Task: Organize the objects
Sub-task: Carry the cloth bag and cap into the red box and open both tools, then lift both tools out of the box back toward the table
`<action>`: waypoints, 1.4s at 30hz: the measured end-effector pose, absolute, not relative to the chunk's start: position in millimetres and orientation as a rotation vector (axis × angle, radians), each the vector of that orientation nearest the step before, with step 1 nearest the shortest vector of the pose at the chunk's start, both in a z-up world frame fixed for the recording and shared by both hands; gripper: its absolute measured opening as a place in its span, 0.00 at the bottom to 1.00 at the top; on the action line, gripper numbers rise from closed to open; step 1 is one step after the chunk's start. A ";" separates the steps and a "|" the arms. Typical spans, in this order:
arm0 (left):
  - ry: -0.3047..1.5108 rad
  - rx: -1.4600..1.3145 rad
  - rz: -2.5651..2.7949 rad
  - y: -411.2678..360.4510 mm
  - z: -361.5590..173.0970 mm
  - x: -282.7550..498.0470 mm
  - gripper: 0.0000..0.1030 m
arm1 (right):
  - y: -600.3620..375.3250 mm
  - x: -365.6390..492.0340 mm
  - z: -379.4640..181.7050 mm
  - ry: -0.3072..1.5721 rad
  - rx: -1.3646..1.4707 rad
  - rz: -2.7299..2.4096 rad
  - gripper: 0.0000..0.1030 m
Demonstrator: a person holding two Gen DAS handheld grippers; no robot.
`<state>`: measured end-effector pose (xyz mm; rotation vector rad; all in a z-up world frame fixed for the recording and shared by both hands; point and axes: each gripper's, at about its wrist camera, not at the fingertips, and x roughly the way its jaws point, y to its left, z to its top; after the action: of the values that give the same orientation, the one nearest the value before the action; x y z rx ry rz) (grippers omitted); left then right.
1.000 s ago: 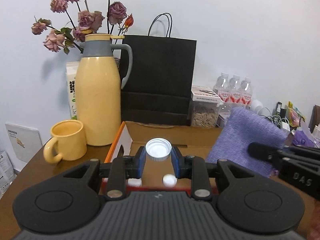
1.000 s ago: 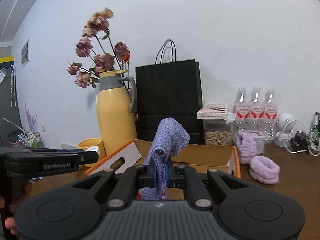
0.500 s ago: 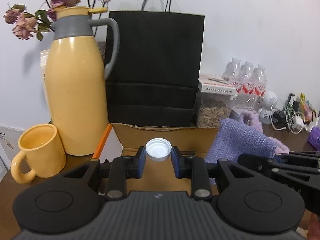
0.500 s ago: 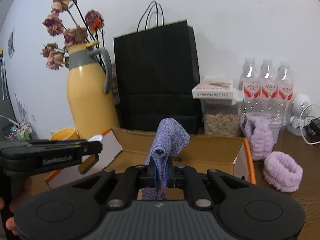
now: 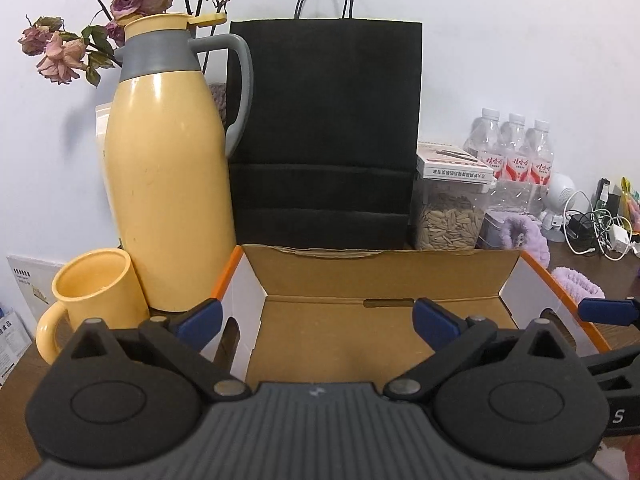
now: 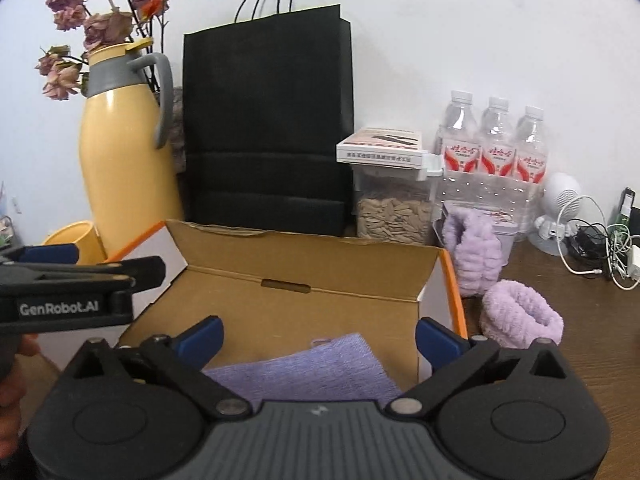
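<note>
Table (image 6: 580, 320): brown wood, cluttered along wall.
Black paper bag (image 5: 324, 120) upright behind box.
Yellow jug (image 5: 168, 184), mug (image 5: 96, 292) beside it.
Cardboard box (image 6: 304, 264) open; purple cloth (image 6: 308, 368) lying inside.
Left gripper (image 5: 316, 316): jaws just opened wide, nothing between.
Right gripper (image 6: 318, 334): jaws just opened wide over cloth, no grip.

The near floor of the cardboard box (image 5: 320, 344) is hidden behind the gripper body in both views. The purple cloth (image 6: 304, 368) shows only its far part. The yellow mug (image 6: 72, 236) is half covered. Print on the 3 bottles (image 6: 496, 152) is too small to read.
</note>
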<state>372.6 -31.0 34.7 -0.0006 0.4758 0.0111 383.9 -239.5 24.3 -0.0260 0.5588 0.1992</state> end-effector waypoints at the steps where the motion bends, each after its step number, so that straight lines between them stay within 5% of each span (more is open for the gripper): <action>1: 0.476 0.002 0.010 -31.6 34.8 372.8 1.00 | -239.3 384.2 24.2 0.561 -0.026 0.202 1.00; 42: 0.461 -0.026 0.062 -10.0 48.4 223.0 1.00 | -276.6 225.4 50.3 0.419 -0.047 0.133 1.00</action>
<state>223.0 -10.0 48.4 -0.0259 0.4610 0.0625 225.4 -276.6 50.3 -0.0469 0.4188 0.1335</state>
